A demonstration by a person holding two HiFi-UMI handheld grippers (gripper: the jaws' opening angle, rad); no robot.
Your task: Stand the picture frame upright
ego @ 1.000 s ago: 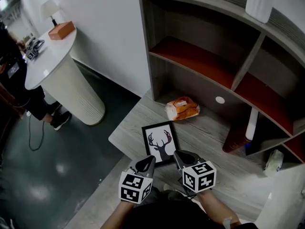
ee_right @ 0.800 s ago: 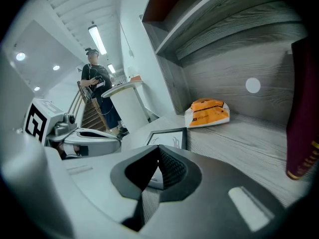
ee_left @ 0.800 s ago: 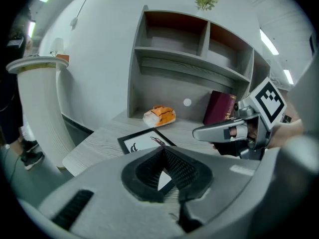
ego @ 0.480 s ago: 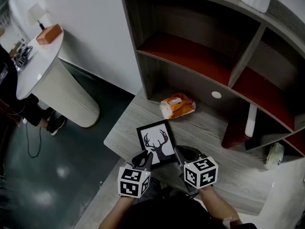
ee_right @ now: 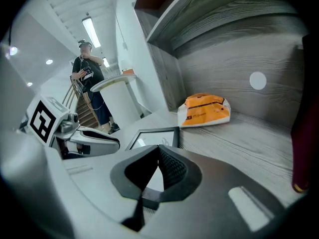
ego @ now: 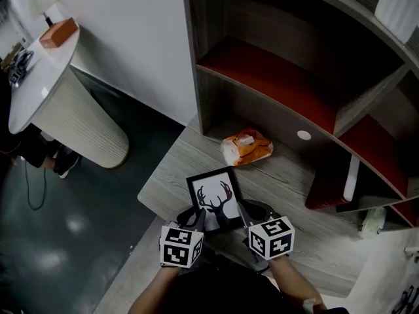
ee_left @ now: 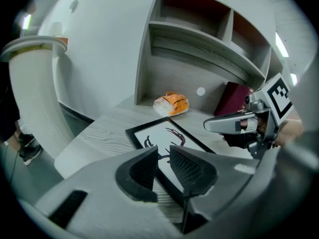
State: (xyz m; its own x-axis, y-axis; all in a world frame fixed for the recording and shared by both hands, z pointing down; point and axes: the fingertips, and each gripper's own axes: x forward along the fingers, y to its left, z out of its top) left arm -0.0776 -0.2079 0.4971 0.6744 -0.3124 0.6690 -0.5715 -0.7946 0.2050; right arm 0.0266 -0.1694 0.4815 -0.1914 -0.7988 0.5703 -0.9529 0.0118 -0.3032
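picture frame flat at table edge | snack bag beyond, apart

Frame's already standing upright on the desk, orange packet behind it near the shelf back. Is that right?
Not quite. The picture frame is not upright: it lies flat, face up, on the desk, as the head view shows. The orange packet is behind it near the shelf back, as you said.
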